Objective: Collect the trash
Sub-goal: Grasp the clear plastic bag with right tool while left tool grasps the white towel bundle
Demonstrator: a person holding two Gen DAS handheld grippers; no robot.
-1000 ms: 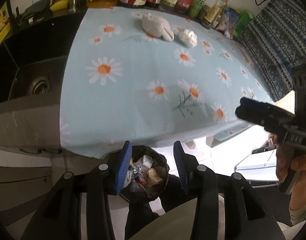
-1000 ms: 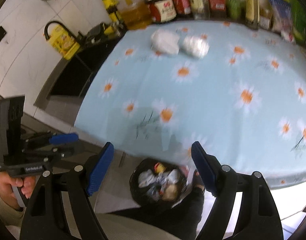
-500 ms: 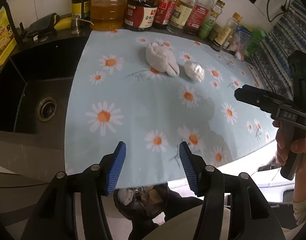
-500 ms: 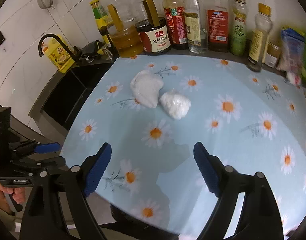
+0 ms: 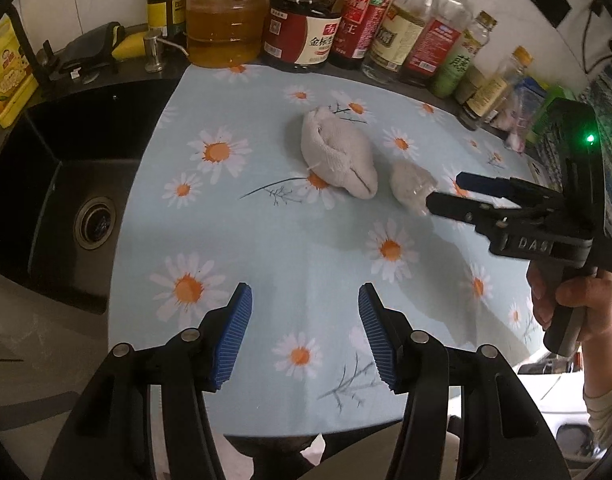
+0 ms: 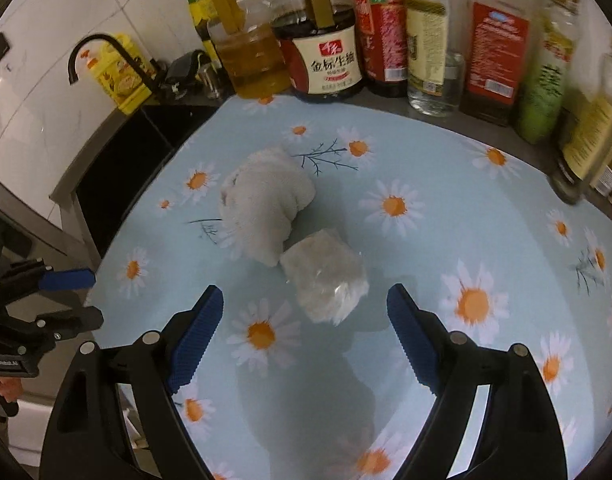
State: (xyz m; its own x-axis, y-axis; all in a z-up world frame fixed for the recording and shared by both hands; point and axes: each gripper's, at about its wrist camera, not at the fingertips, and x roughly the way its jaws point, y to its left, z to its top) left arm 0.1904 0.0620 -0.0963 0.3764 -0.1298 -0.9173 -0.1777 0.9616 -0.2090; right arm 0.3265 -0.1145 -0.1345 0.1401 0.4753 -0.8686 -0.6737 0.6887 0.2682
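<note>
Two pieces of trash lie on the daisy tablecloth (image 5: 265,248): a crumpled white cloth-like bundle (image 5: 338,160) (image 6: 265,204) and, touching its right side, a smaller wad in clear plastic (image 5: 410,190) (image 6: 326,280). My right gripper (image 6: 306,332) is open and empty, with the plastic wad just beyond its fingertips, roughly centred between them. From the left wrist view, the right gripper (image 5: 446,192) reaches in from the right beside that wad. My left gripper (image 5: 303,336) is open and empty over bare cloth, well short of the bundle. The left gripper (image 6: 85,296) shows at the table's left edge.
A row of sauce and oil bottles (image 5: 306,40) lines the back of the table. A black sink (image 5: 65,200) with a faucet (image 6: 105,52) lies to the left, a yellow carton (image 6: 121,76) behind it. A dark bin rim (image 5: 273,446) peeks under the front edge.
Both grippers have moved from above the bin at the table's front edge to over the table, toward the two wads. The left jaws have spread wider. The bin has slipped almost out of view.
</note>
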